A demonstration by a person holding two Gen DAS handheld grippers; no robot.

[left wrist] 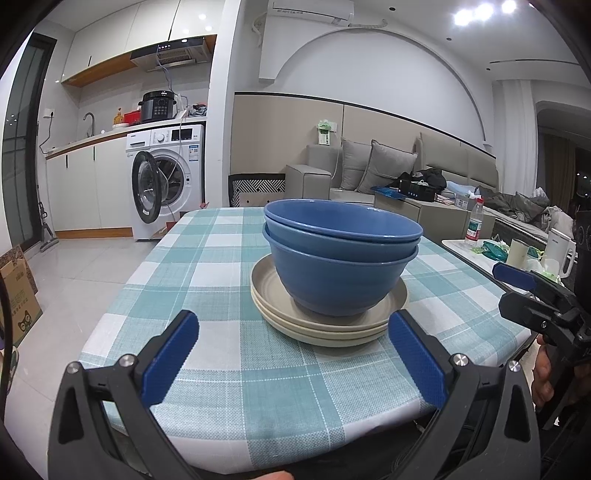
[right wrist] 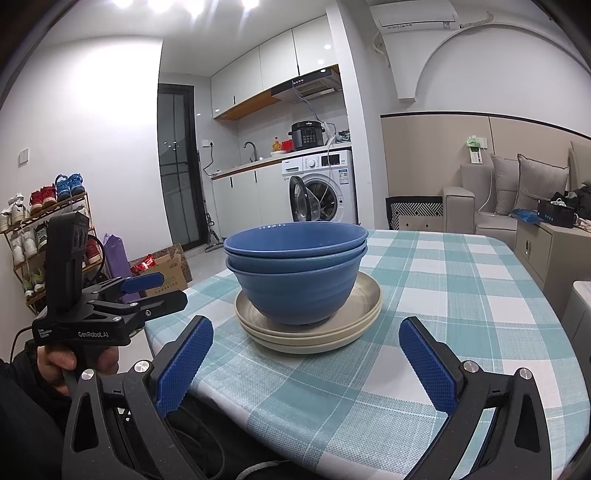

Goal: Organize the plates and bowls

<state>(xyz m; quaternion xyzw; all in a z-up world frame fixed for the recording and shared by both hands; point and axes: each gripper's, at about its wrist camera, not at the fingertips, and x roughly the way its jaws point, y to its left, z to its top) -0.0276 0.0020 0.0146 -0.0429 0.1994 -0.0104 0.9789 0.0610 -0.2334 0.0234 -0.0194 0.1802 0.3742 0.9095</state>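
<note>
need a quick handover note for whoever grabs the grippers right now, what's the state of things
Left gripper: open, empty, held short of the stack at the near table edge.
Right gripper: open, empty, also short of the stack.
Things: two blue bowls nested, standing on the beige plates, which look like three stacked, all one pile on the checked tablecloth.
Done: bowls and plates are each stacked, neither gripper touching them.
Left: possibly nothing; if bowls and plates must stand apart, lift the bowls off and set them beside the plates.

Bright ceiling lights (left wrist: 480,14) glare white up top in both pictures, the room looks clear and sharp, walls bend round at the dark corners, and shadows under things are soft.
</note>
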